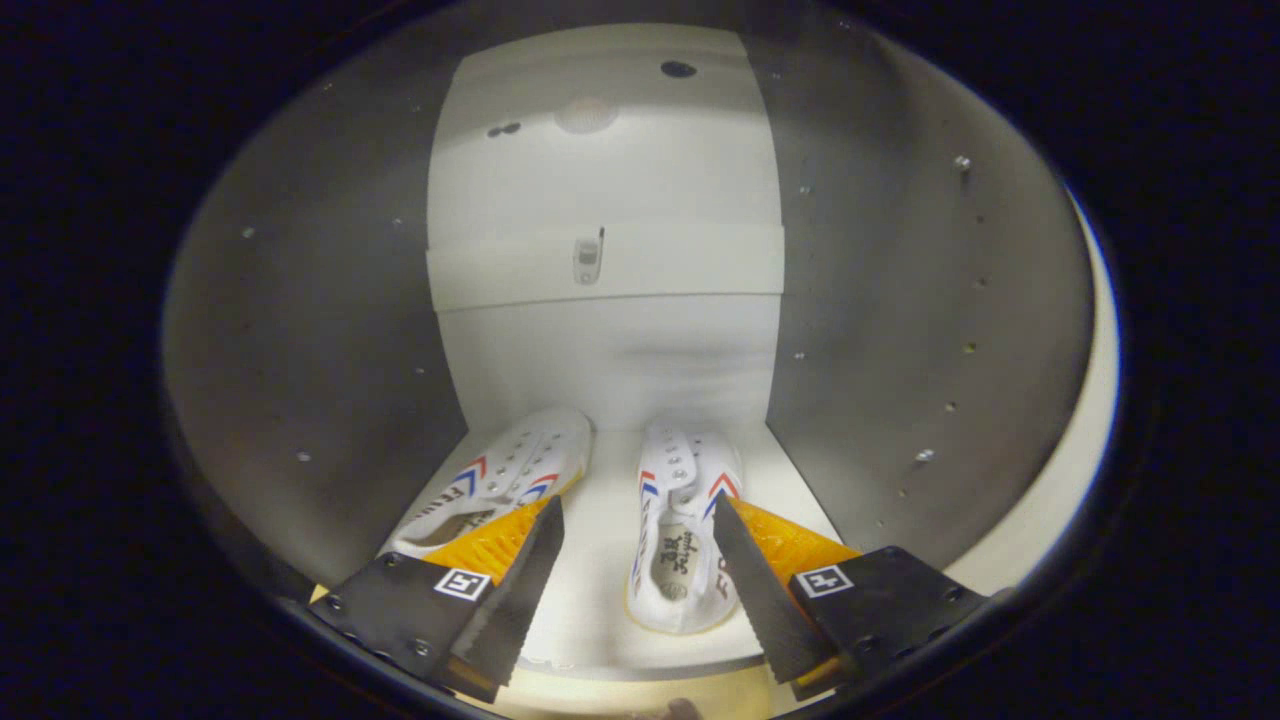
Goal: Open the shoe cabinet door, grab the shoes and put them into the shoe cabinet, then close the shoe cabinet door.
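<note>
I look into the open shoe cabinet, whose white floor (600,520) carries two white sneakers with red and blue stripes. The left shoe (510,475) lies beyond my left finger, toe toward the back wall and angled a little. The right shoe (680,530) lies just ahead of my right finger and partly between the fingers, toe pointing inward. My gripper (638,515) is open, with its fingers spread wide and nothing pressed between them. The left finger covers the heel of the left shoe.
Grey side walls (320,330) with small screws and holes close in on both sides. The white back wall (605,360) has a raised band with a small fitting (588,260) at mid height. A pale cabinet edge (1085,420) curves along the right.
</note>
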